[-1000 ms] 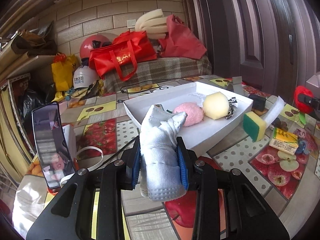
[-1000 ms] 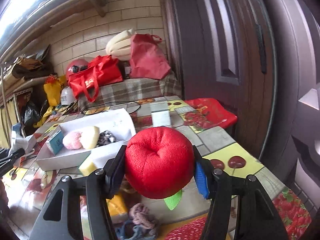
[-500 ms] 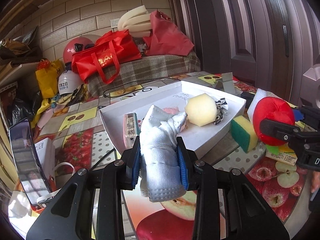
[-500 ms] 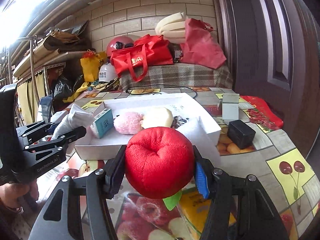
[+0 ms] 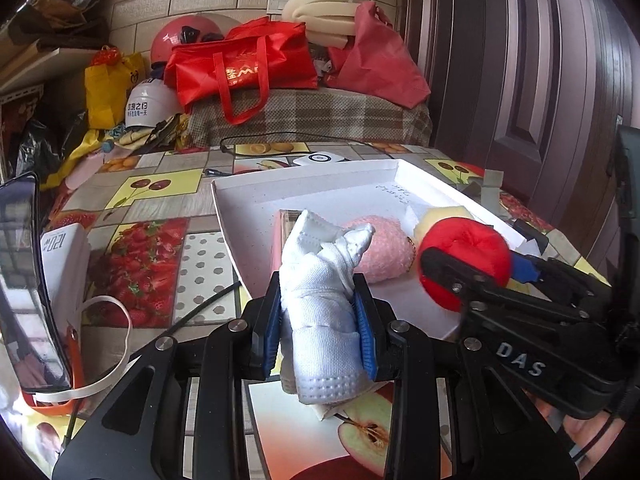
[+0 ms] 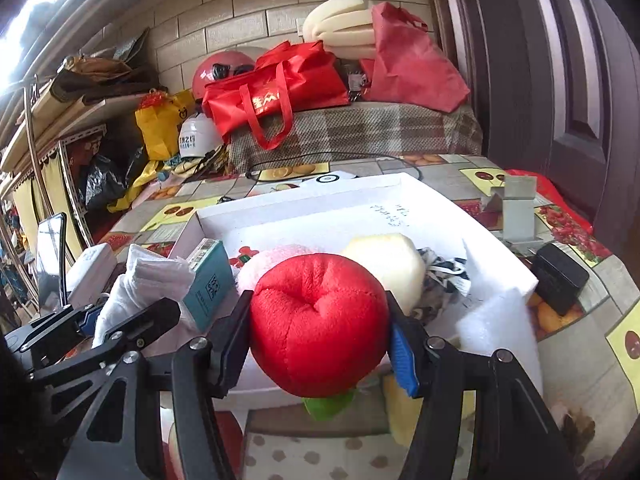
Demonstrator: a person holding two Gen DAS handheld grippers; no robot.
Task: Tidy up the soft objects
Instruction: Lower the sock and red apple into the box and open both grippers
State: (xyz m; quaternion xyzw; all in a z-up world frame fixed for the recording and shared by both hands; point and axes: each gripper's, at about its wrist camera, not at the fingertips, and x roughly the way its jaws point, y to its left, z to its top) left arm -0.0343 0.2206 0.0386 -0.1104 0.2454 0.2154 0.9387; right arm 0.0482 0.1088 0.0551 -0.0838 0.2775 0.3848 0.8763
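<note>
My left gripper [image 5: 319,320] is shut on a folded white cloth [image 5: 320,304], held just before the near edge of the white tray [image 5: 304,192]. My right gripper [image 6: 320,344] is shut on a red plush apple [image 6: 318,320], held over the tray's near right edge; it also shows in the left wrist view [image 5: 466,264]. In the tray lie a pink fluffy ball [image 5: 380,252], a pale yellow sponge [image 6: 390,264], a teal box [image 6: 210,284] and a crumpled patterned cloth [image 6: 440,280]. The left gripper with the white cloth also shows in the right wrist view [image 6: 132,296].
White foam sheet [image 6: 496,320] leans at the tray's right corner. A black box [image 6: 560,278] and a grey block [image 6: 518,212] stand to the right. A phone [image 5: 24,280] and a white box [image 5: 64,264] stand to the left. Red bags [image 5: 240,68] lie behind the table.
Both grippers have moved closer to the tray. The right gripper with the red apple has come in over the tray's right edge, close beside the left gripper.
</note>
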